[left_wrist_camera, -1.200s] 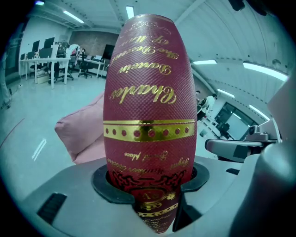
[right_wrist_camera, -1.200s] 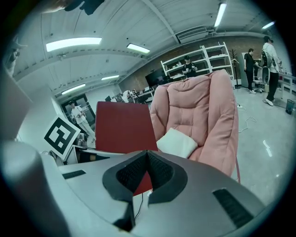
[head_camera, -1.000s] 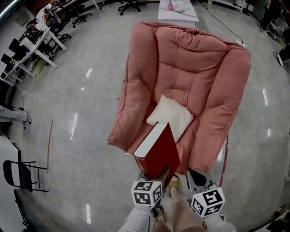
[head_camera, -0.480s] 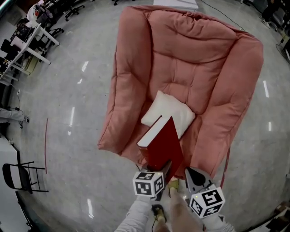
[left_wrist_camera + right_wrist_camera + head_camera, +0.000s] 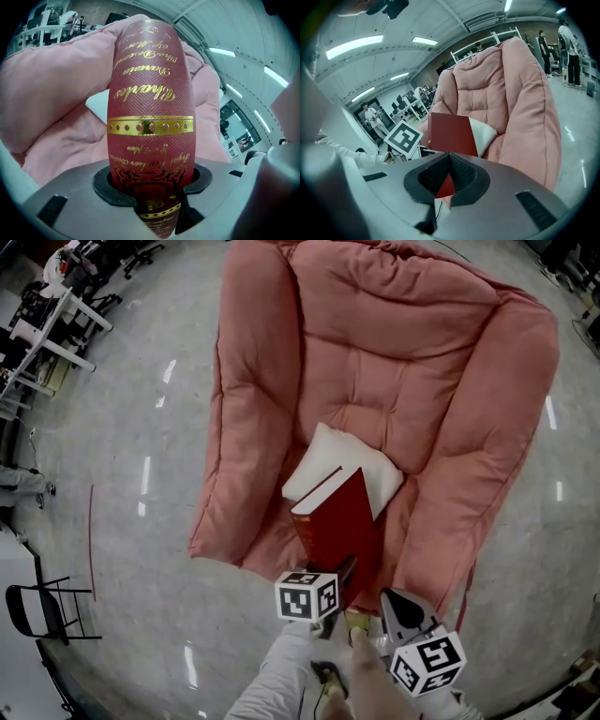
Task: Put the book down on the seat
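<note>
Between jaws of left gripper (image 5: 151,183), red book (image 5: 150,89).

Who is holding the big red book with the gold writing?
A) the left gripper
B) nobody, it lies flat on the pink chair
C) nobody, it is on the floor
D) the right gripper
A: the left gripper has its jaws pressed on both sides of the thick red hardcover book with gold lettering, at its spine. The right gripper beside it is shut on nothing.
</note>
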Available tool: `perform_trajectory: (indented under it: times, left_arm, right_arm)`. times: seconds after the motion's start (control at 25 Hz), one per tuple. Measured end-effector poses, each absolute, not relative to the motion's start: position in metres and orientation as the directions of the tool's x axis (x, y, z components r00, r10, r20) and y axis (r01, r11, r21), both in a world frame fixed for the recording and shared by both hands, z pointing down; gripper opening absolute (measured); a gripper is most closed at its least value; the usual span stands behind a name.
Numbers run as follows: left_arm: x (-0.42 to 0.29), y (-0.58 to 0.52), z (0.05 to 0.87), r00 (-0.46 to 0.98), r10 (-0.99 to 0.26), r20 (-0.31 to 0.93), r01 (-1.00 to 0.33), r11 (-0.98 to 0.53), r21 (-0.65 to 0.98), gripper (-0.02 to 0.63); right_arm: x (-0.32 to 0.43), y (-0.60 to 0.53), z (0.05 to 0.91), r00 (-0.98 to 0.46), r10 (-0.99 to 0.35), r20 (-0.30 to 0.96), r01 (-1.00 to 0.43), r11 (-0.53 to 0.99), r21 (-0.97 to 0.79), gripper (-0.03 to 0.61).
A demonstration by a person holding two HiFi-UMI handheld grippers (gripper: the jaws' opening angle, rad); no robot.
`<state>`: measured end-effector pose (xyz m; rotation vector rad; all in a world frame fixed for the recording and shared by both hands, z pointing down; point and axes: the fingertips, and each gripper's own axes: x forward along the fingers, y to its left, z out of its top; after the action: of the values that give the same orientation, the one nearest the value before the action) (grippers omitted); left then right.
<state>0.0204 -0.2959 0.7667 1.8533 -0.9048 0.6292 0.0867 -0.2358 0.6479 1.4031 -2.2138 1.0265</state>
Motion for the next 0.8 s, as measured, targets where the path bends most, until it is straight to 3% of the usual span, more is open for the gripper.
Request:
perform_trajectory:
  times: [0.32, 0.52, 0.8]
  left_arm:
    - [0.014, -0.309, 0.787, 0.585, -0.242, 0.774, -0.809, -0.244, 0.535, 0.286]
    - [-0.009, -0.302, 0.797, 0.521, -0.253, 0.815, -0.852, -0.202, 0.482, 0.351]
    - [-0.044, -0.285, 0.788, 0.474, -0.284, 0.833, -0.880, -0.131, 0.456, 0.368]
  right_arm:
    - [0.084, -0.238, 0.653, -0.465, -0.641, 0.611, -0.877, 0.241, -0.415, 0.000]
    - [0.075, -0.238, 0.649, -0.481, -0.636, 0.603, -0.870, 0.261, -0.419, 0.000]
    - [0.065, -0.239, 0.638, -0.494, -0.635, 0.594, -0.863, 0.275, -0.423, 0.000]
